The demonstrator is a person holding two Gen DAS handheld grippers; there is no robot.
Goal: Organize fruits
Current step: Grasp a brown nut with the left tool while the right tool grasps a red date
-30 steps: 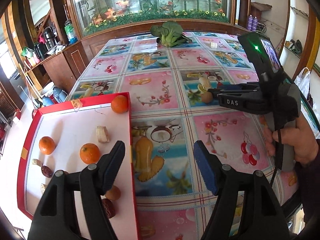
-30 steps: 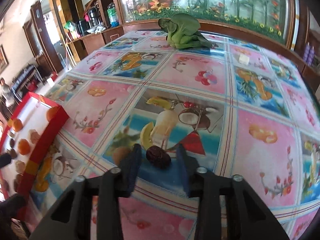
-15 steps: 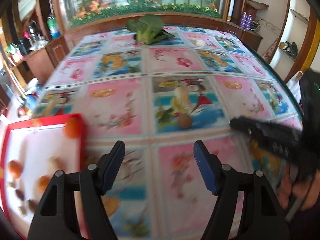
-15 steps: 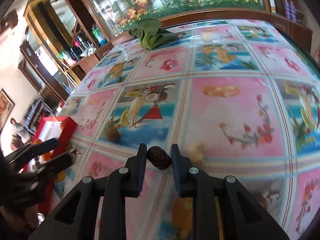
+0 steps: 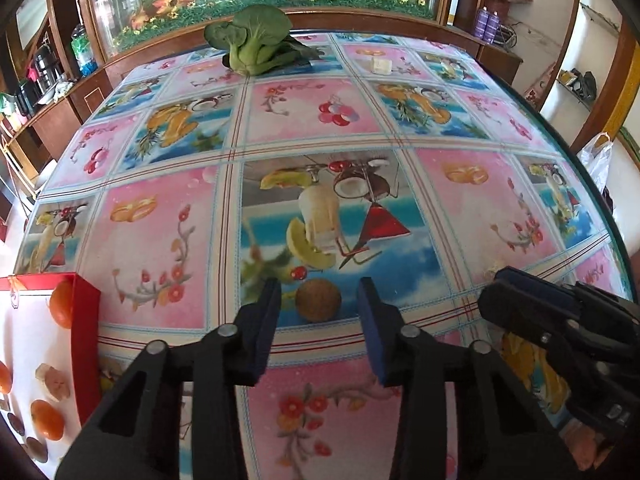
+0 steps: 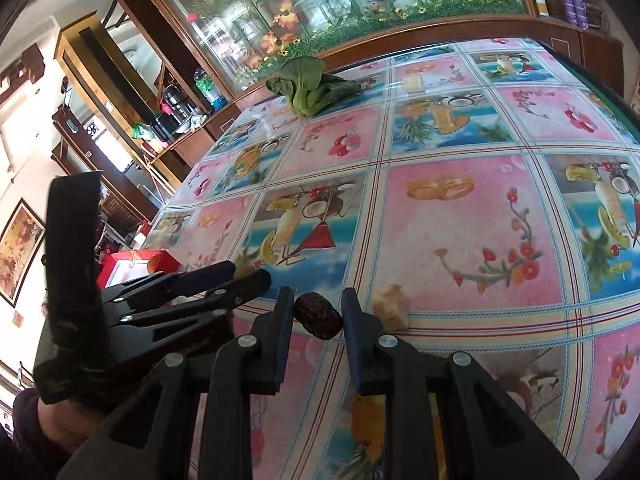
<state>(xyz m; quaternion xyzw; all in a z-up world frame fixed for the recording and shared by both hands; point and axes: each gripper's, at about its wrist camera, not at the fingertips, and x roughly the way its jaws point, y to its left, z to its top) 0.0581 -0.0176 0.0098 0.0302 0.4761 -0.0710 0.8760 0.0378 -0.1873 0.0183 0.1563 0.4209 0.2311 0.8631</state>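
Observation:
In the left wrist view my left gripper (image 5: 318,300) is open, its fingers on either side of a small round brown fruit (image 5: 318,303) that lies on the patterned tablecloth. The red-rimmed white tray (image 5: 86,320) at the lower left holds oranges (image 5: 61,309), a banana piece (image 5: 53,380) and dark dates. In the right wrist view my right gripper (image 6: 318,314) is shut on a dark red date (image 6: 318,316), held just above the table. A pale banana piece (image 6: 390,309) lies just right of it. The left gripper (image 6: 244,278) shows at the left.
A bunch of green leafy vegetable (image 5: 256,46) lies at the far side of the table, with a pale banana piece (image 5: 380,65) to its right. The right gripper (image 5: 540,312) is close at the right. The table's right edge (image 5: 618,224) curves away. A wooden cabinet stands behind.
My left gripper swung from over the tray to the small brown fruit and now straddles it. My right gripper closed on the date, lifted it and carried it toward the near side.

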